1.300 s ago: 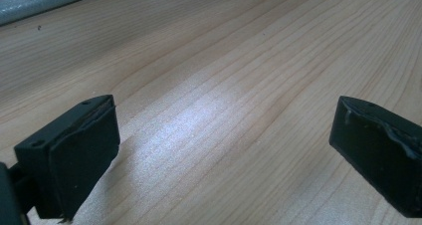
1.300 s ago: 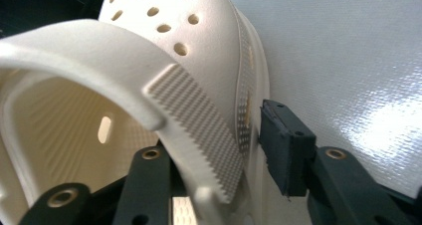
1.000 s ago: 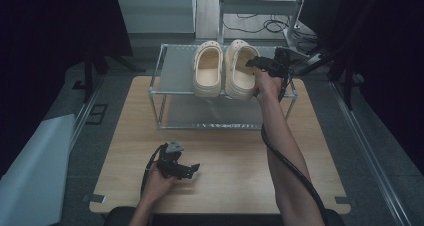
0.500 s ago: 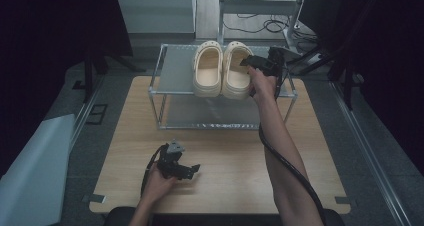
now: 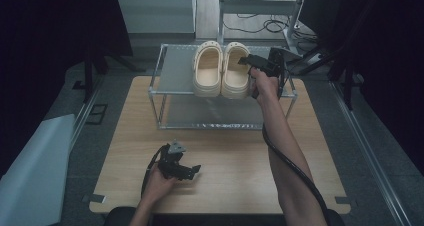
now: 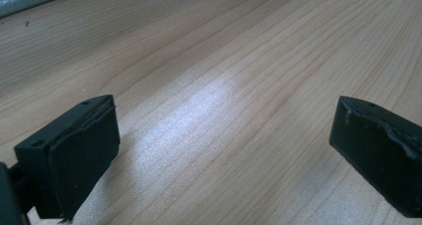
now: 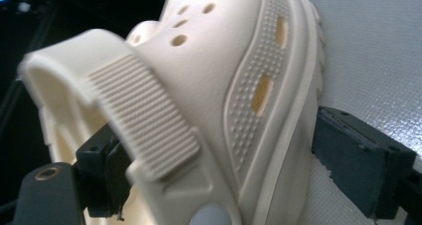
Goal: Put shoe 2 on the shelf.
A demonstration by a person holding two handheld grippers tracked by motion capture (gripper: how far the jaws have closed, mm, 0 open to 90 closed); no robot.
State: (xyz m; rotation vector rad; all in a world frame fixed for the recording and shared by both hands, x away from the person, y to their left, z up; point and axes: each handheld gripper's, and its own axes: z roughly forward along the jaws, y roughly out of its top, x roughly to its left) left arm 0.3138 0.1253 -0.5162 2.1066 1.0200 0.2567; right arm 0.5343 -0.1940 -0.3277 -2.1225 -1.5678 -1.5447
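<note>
In the high view, two cream clogs sit side by side on the top shelf of a metal rack [image 5: 172, 78] at upper centre; the right gripper [image 5: 248, 61] reaches the right clog [image 5: 236, 76], while the left gripper [image 5: 192, 170] rests low on the wooden table [image 5: 235, 151]. The left gripper view shows its jaws spread wide over bare wood. In the right gripper view, the jaws straddle the right clog's side wall, having just been opening, one inside by the heel strap [image 7: 144, 118], one outside, apparently no longer pressing.

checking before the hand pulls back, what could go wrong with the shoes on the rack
The right gripper, whose jaws have just been opening, has the right clog's side wall between them; pulling away could drag it. That clog's heel overhangs the shoe rack's front edge and touches the left clog, so a nudge might shift both.
</note>
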